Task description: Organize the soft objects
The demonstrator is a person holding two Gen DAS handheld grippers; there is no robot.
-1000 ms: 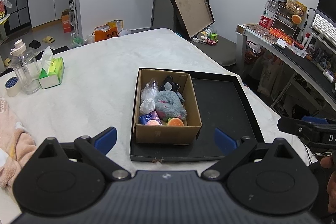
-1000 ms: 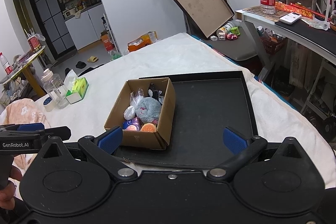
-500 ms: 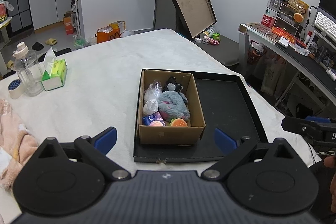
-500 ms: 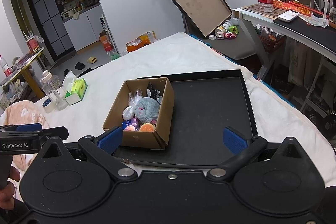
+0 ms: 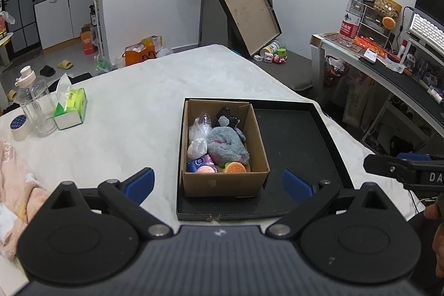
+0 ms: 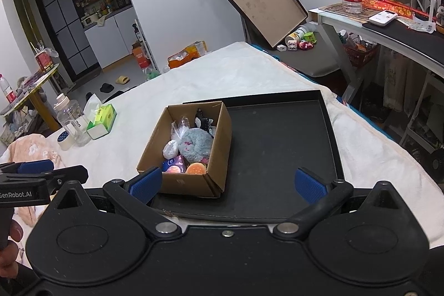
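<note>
A brown cardboard box (image 5: 224,182) stands in the left part of a black tray (image 5: 294,140) on the white-covered table. It holds several soft things: a grey plush (image 5: 226,144), a black plush (image 5: 224,115), an orange burger toy (image 5: 235,167), a blue pack (image 5: 198,162) and clear bags. It also shows in the right wrist view (image 6: 216,146) with the grey plush (image 6: 195,143). My left gripper (image 5: 217,182) is open and empty, held back in front of the box. My right gripper (image 6: 227,182) is open and empty above the tray's near edge (image 6: 249,215).
A green tissue box (image 5: 70,108), a clear bottle (image 5: 34,104) and a tape roll (image 5: 18,126) stand at the table's left. A pink towel (image 5: 14,193) lies at the near left. A desk (image 5: 388,74) stands to the right, and an open lid (image 5: 247,10) leans behind.
Both grippers have drawn back and up a little, so the box looks slightly farther. Both stay open and empty. Nothing in the box moved.
</note>
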